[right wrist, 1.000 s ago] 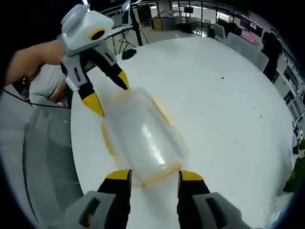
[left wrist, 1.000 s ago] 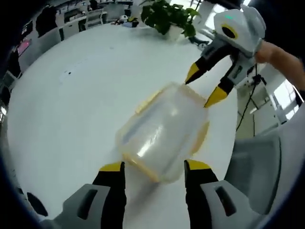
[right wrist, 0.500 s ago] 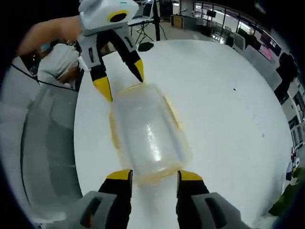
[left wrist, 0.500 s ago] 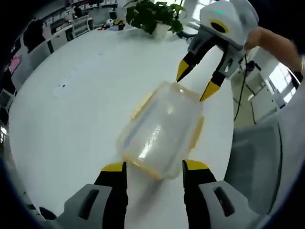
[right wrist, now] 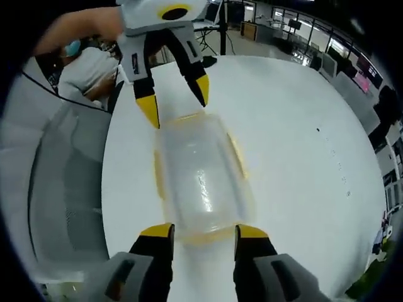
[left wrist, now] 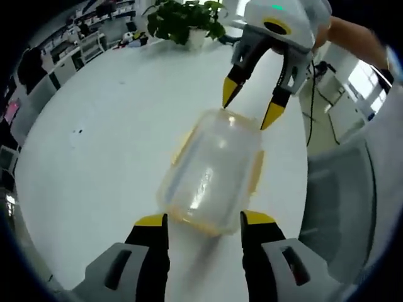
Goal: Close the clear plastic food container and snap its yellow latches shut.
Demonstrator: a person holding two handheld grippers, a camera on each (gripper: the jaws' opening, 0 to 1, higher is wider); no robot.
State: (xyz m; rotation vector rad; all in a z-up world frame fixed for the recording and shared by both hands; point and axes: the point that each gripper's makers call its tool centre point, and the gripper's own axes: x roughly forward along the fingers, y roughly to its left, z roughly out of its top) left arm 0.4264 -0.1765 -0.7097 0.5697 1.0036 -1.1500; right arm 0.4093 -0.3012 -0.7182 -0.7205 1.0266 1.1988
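The clear plastic food container (left wrist: 213, 176) lies on the white counter (left wrist: 107, 145), near the counter's edge beside a grey chair (left wrist: 334, 201), with its lid already seated on top. Its yellow latches (right wrist: 237, 156) along the long sides look splayed outward, so by my reading the lid is on but the snapping remains to do; whether the end latches are down is too blurred to tell.

The left gripper (left wrist: 204, 221) has its fingers spread apart, straddling one short end of the container without clamping it. The right gripper (right wrist: 197, 231) stands the same way at the opposite short end, fingers parted and grasping nothing. A potted plant (left wrist: 182, 19) sits at the counter's far edge.
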